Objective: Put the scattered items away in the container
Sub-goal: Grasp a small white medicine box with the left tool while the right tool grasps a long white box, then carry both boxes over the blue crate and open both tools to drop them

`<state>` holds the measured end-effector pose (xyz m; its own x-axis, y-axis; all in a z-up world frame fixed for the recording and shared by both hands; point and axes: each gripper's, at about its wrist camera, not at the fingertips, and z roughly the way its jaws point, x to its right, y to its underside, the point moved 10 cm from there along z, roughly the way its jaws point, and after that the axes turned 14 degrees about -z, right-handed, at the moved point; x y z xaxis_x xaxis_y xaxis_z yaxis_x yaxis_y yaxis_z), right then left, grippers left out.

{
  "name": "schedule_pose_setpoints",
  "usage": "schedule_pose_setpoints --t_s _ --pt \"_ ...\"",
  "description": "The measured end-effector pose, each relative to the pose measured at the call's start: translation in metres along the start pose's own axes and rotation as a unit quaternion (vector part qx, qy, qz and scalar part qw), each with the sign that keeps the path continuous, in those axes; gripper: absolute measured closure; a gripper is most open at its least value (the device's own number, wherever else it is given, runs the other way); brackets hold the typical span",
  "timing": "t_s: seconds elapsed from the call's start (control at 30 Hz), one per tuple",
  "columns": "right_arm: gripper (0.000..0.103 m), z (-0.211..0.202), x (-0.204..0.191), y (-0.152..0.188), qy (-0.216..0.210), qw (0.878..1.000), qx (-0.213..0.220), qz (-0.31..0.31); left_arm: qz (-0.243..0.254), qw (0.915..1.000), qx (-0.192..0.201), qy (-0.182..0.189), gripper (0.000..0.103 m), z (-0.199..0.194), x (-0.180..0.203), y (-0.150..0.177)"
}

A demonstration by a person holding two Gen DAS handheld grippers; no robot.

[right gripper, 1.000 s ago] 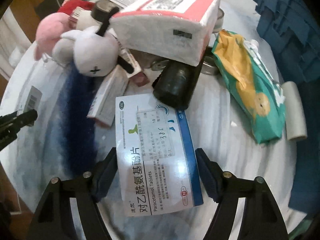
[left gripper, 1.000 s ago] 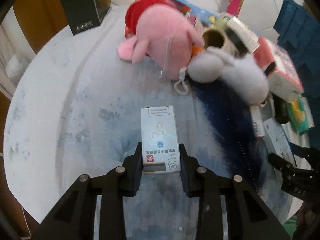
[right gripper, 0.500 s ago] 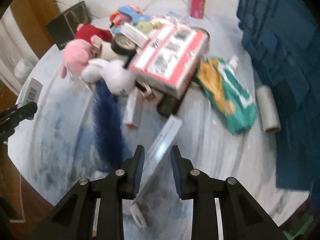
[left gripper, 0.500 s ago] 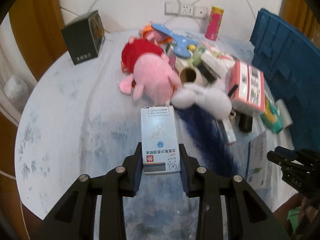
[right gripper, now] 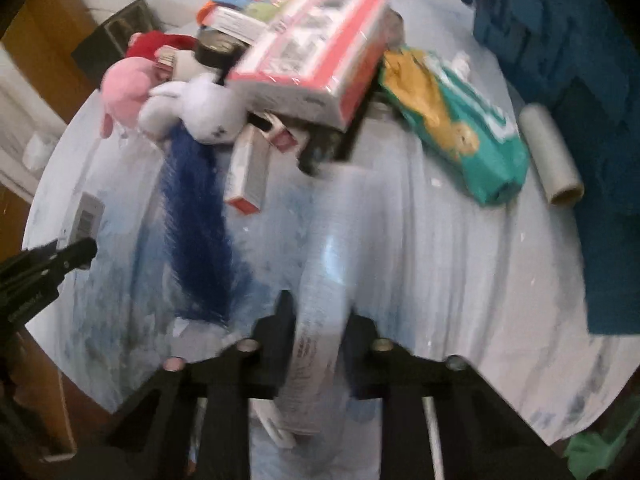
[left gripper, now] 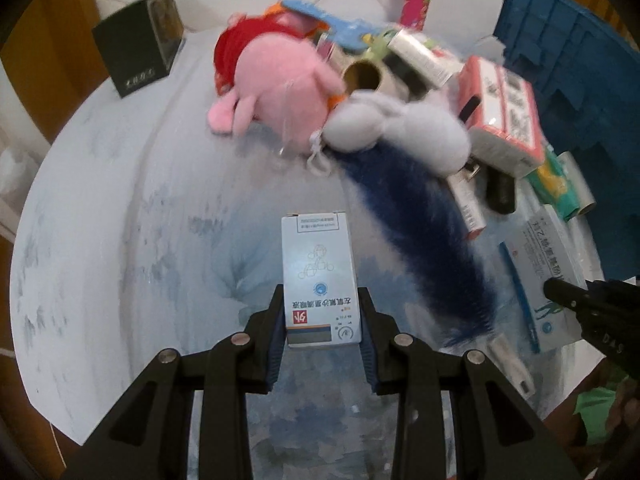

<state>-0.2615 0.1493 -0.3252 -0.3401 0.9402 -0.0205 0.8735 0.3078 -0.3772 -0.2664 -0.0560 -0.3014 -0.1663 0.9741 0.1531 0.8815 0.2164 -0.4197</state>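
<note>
Claws (left gripper: pixel 320 320) (right gripper: pixel 316 340) angled steeply down, each clamping a medicine box (left gripper: pixel 318 276) (right gripper: pixel 320 300)

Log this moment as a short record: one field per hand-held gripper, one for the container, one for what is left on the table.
left hand-held gripper: shut on small white medicine box, held above the table
right hand-held gripper: jaws have just closed; shut on flat paracetamol box, gripped edge-on
container: blue crate at the table's far right
left on table: pink plush, white plush, dark blue feather, red-edged pack, green snack bag, paper roll
</note>
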Motion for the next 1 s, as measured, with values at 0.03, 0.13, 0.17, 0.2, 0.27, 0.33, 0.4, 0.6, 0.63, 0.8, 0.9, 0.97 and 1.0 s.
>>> schedule_pose_setpoints --t_s 0.03,0.13,0.17,0.2,0.27,0.33,0.4,0.6,0.63,0.8,0.9,0.97,1.0 --pt "0.086 -0.005 -0.002 -0.004 0.000 1.000 0.006 -0.004 0.002 1.0000 0.007 0.004 0.072 -0.005 0.004 -0.003" --pt "0.086 -0.029 -0.007 -0.021 0.009 0.999 0.033 -0.019 0.006 0.9995 0.026 0.017 0.072 -0.022 0.014 -0.013" --pt "0.086 -0.038 -0.009 -0.027 0.012 0.999 0.043 -0.023 0.008 0.9991 0.034 0.023 0.072 -0.030 0.018 -0.016" --pt "0.086 -0.046 -0.011 -0.033 0.016 0.998 0.052 -0.027 0.011 0.9986 0.042 0.028 0.072 -0.038 0.021 -0.020" --pt "0.086 -0.062 -0.014 -0.043 0.024 0.997 0.069 -0.036 0.016 0.9972 0.062 0.040 0.072 -0.057 0.029 -0.028" --pt "0.086 -0.083 -0.014 -0.050 0.032 0.995 0.088 -0.042 0.021 0.9956 0.079 0.047 0.072 -0.073 0.036 -0.035" --pt "0.086 -0.105 -0.013 -0.056 0.039 0.993 0.104 -0.049 0.025 0.9939 0.094 0.052 0.072 -0.089 0.042 -0.043" --pt "0.086 -0.171 -0.003 -0.077 0.065 0.984 0.155 -0.058 0.042 0.9864 0.142 0.071 0.072 -0.140 0.074 -0.065" --pt "0.086 -0.183 0.000 -0.081 0.071 0.982 0.165 -0.059 0.045 0.9847 0.151 0.074 0.072 -0.149 0.081 -0.069" --pt "0.086 -0.249 0.032 -0.096 0.102 0.968 0.221 -0.058 0.066 0.9746 0.192 0.094 0.072 -0.189 0.132 -0.087" --pt "0.086 -0.289 0.067 -0.094 0.124 0.958 0.252 -0.051 0.081 0.9660 0.217 0.114 0.072 -0.213 0.183 -0.096" --pt "0.086 -0.316 0.096 -0.090 0.141 0.951 0.271 -0.044 0.092 0.9595 0.232 0.131 0.072 -0.228 0.226 -0.099" --pt "0.086 -0.329 0.111 -0.088 0.149 0.947 0.280 -0.041 0.098 0.9563 0.237 0.140 0.071 -0.234 0.247 -0.099"
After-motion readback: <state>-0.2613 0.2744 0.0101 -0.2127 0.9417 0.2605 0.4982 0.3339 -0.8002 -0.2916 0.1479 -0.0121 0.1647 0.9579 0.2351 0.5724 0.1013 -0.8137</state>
